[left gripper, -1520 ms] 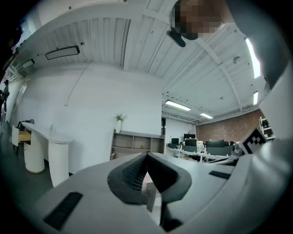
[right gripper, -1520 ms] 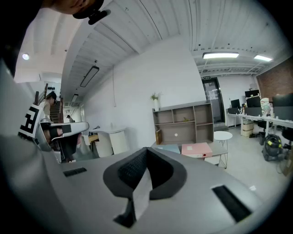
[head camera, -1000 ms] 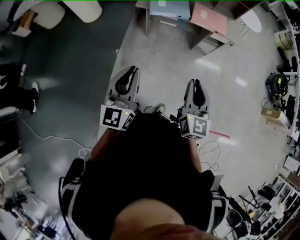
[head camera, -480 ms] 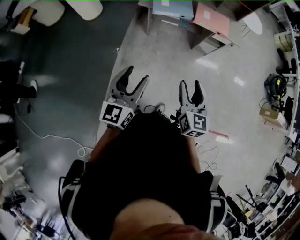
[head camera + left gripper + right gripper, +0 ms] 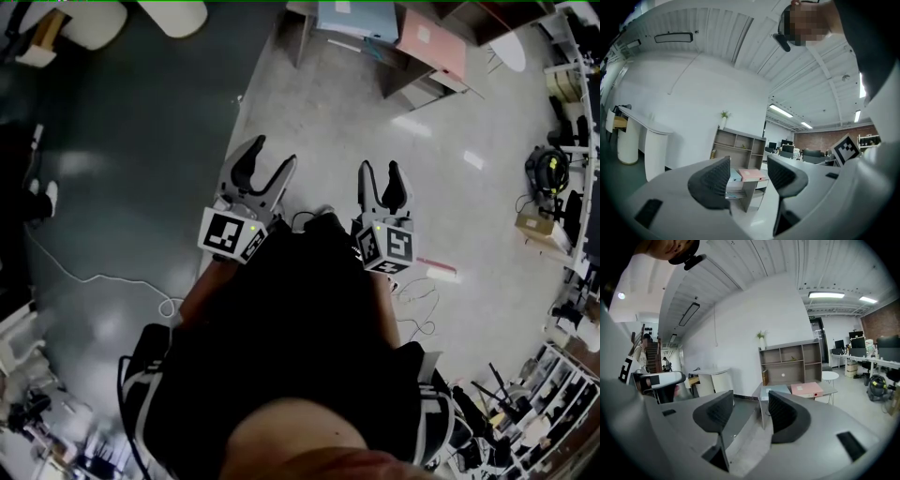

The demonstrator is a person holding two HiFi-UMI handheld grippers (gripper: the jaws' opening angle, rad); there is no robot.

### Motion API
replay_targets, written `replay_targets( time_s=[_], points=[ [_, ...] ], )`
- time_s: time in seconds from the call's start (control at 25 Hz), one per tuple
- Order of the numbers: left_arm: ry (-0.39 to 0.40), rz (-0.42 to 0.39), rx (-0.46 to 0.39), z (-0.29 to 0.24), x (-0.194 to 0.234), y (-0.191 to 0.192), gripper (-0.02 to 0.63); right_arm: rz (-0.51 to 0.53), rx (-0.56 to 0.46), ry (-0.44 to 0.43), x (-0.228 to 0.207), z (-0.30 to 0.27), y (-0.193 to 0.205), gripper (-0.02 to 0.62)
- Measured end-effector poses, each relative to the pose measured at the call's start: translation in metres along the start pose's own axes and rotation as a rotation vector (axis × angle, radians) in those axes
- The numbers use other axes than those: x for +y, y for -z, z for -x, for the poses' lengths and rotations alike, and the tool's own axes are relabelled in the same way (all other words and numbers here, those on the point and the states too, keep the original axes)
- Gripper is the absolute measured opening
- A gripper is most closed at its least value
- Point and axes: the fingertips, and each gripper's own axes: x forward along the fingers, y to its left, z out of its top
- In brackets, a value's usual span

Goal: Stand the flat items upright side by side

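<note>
- Flat items, two noted: a pale blue flat file box (image 5: pixel 778 389) and a pink flat file box (image 5: pixel 806 388). Both lie on their broad faces, just beside each other, on a grey surface (image 5: pixel 749 194) across the room. Neither stands upright, so I judge the task not yet begun.
- Left gripper (image 5: pixel 276 150): jaws wide apart, nothing between the pads.
- Right gripper (image 5: pixel 378 167): jaws apart, somewhat narrower than the left, likewise empty.
- Reason for posture, as I judge it: I hold both grippers out in front of my body, over the pale polished floor (image 5: pixel 356 122), pointed toward the surface. Parted jaws suit an approach to boxes that must be taken by an edge.
- Relation to jaws: the boxes are well apart from both pairs, far ahead.
  - In the left gripper view both boxes show through the gap between the jaws, the pink one nearly centred.
  - In the right gripper view the blue box sits just above the gap and the pink box above the right-hand jaw.
  - This is alignment by sight only, with no contact.
- An open wooden shelf unit (image 5: pixel 792 359) stands behind the surface against the white wall. It is not part of the task so far as I can tell.
</note>
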Motion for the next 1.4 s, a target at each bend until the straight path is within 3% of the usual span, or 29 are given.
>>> replay_targets(
  time_s=[0.32, 0.6, 1.12, 1.4],
  points=[
    [-0.003, 0.002, 0.021, 0.004, 0.031, 0.003, 0.242, 0.016, 0.031, 0.007, 0.019, -0.023, 0.014, 0.252],
    [-0.019, 0.0, 0.02, -0.036, 0.058, 0.004, 0.242, 0.055, 0.041, 0.002, 0.007, -0.08, 0.011, 0.252],
    [-0.088, -0.015, 0.023, -0.174, 0.119, -0.032, 0.242, 0.082, 0.069, -0.054, -0.05, -0.234, -0.039, 0.252],
    [-0.138, -0.032, 0.014, -0.24, 0.147, -0.036, 0.242, 0.088, 0.096, -0.102, -0.081, -0.313, -0.043, 0.253]
  ],
)
